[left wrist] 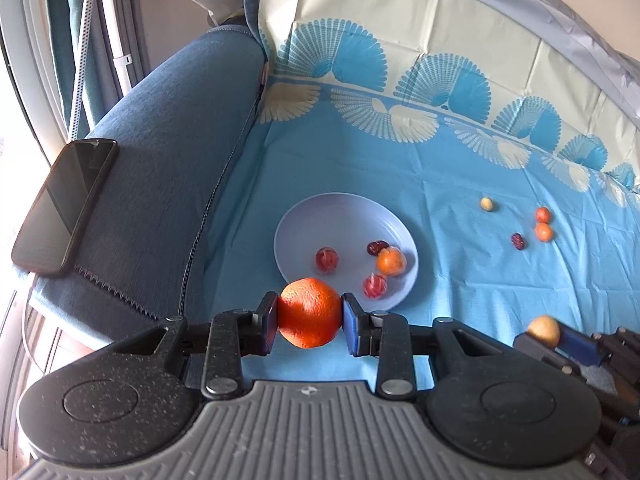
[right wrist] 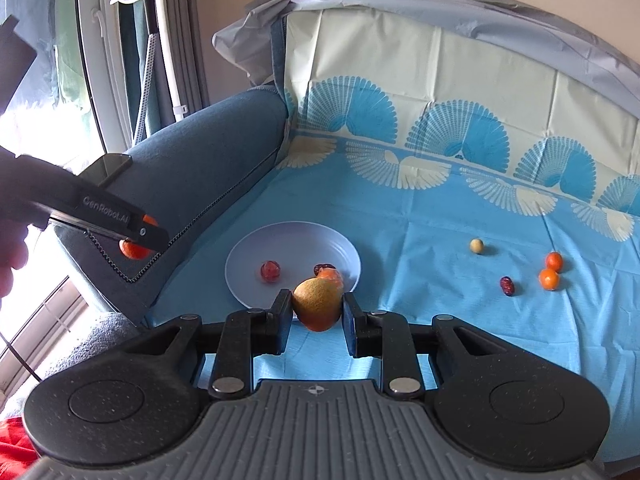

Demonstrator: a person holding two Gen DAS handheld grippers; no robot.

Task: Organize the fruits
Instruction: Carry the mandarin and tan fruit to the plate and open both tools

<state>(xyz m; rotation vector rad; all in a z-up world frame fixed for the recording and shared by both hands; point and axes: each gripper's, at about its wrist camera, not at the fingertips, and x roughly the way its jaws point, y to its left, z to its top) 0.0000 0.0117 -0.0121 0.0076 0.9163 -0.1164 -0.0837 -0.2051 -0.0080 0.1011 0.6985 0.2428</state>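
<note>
My left gripper (left wrist: 309,314) is shut on a big orange (left wrist: 309,312) and holds it just in front of the pale blue plate (left wrist: 320,216). The plate holds two red wrapped fruits (left wrist: 327,259), a dark date (left wrist: 377,247) and a wrapped small orange (left wrist: 391,262). My right gripper (right wrist: 317,309) is shut on a yellow-orange fruit (right wrist: 317,303), held above the plate's (right wrist: 280,240) near rim. It also shows in the left wrist view (left wrist: 545,330). Loose on the blue cloth lie a pale small fruit (right wrist: 476,246), a dark date (right wrist: 507,286) and two small oranges (right wrist: 549,279).
A blue sofa armrest (left wrist: 172,140) stands left of the cloth, with a black phone (left wrist: 64,208) lying on it. The cloth (left wrist: 460,300) runs up the sofa back behind. A window and a white stand are at the far left.
</note>
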